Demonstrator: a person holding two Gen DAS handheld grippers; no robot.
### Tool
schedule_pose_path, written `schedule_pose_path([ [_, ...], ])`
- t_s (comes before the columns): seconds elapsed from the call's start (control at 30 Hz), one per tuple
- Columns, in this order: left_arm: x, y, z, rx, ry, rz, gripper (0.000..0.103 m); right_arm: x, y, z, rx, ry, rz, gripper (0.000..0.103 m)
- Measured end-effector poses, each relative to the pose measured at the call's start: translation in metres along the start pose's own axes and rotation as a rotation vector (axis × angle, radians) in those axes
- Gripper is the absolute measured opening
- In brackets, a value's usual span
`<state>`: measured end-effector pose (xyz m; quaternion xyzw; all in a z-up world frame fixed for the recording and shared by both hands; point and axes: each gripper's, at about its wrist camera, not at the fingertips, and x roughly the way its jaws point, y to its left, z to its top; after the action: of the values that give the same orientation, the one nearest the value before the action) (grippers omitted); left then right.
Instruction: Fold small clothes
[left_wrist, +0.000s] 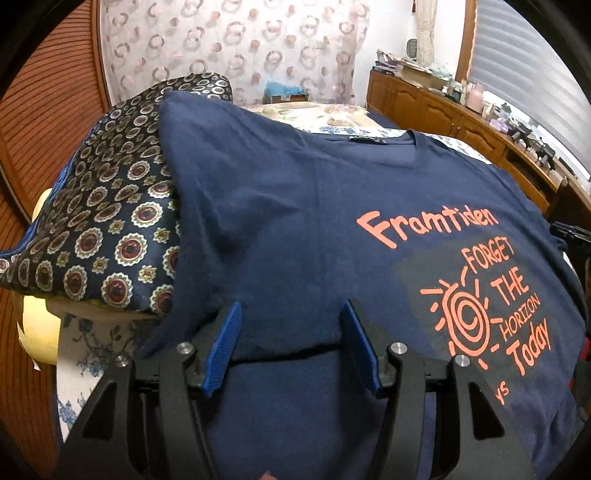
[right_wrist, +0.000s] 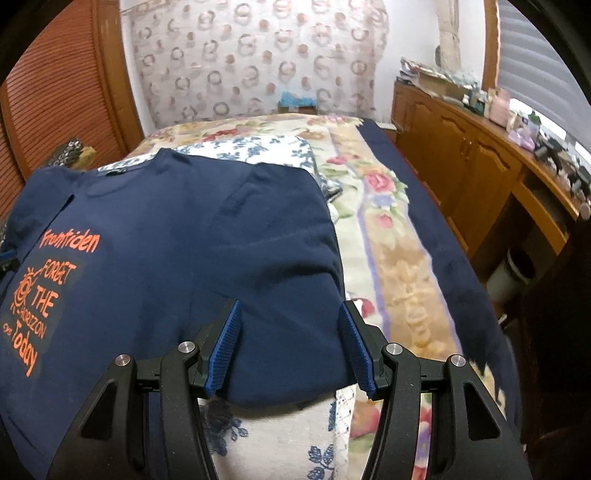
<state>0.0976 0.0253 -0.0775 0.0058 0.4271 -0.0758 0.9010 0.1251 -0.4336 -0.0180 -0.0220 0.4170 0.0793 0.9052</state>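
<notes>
Navy T-shirt (left_wrist: 295, 221) lies flat on the bed; left gripper (left_wrist: 290, 317) and right gripper (right_wrist: 290, 317) hover over its hem, jaws apart.

T-shirt (left_wrist: 295, 206) reads "Framtiden", "FORGET THE HORIZON Today" in orange

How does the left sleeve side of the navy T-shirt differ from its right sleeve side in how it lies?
The left sleeve rises onto the patterned cushion; the right sleeve lies flat on the floral bedcover. The orange print is nearer the left gripper than the right gripper. Both sides share one navy cloth, and both grippers have open jaws.
</notes>
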Motion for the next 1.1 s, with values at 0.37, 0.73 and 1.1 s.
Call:
schedule_pose_path([
  [0.37, 0.009, -0.017, 0.005, 0.063, 0.031, -0.007, 0.087, 0.002, -0.004, -0.007, 0.002, 0.032, 0.021, 0.056],
  [0.73, 0.014, -0.019, 0.009, 0.069, 0.031, -0.004, 0.09, 0.001, -0.011, -0.011, 0.031, 0.032, 0.1, 0.048],
  [1.1, 0.014, -0.019, 0.01, 0.069, 0.031, -0.003, 0.09, -0.01, 0.0, -0.009, -0.081, -0.008, -0.026, 0.003],
])
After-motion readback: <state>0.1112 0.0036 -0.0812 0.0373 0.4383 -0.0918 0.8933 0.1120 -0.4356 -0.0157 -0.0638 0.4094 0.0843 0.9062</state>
